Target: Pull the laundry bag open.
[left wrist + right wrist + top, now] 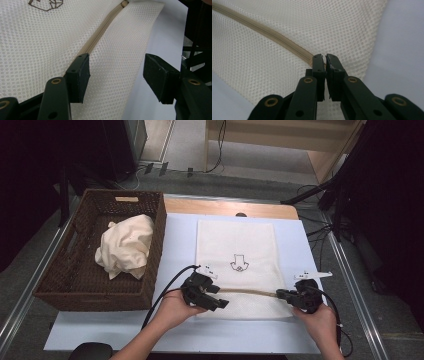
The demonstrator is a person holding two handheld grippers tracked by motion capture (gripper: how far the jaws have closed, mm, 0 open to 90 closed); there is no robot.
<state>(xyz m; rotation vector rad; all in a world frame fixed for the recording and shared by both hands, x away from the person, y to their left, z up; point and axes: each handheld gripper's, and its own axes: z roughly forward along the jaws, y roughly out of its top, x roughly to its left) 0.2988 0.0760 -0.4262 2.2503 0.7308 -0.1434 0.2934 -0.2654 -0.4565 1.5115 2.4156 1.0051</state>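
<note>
The mesh bag (236,265) lies flat on the white mat (175,250), long axis running away from you, its tan zipper (248,292) crossing the near end side to side. Your right gripper (283,294) has its jaws nearly together at the zipper's end, perhaps pinching the pull. Your left gripper (219,296) stands half open over the mesh, gripping nothing. The wicker basket (60,285) holding cream cloth (125,245) sits left

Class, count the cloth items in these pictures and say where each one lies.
2. A white mesh laundry bag lies flat on the table; a crumpled cream cloth sits in the wicker basket. More may be hidden beneath that cloth.
</note>
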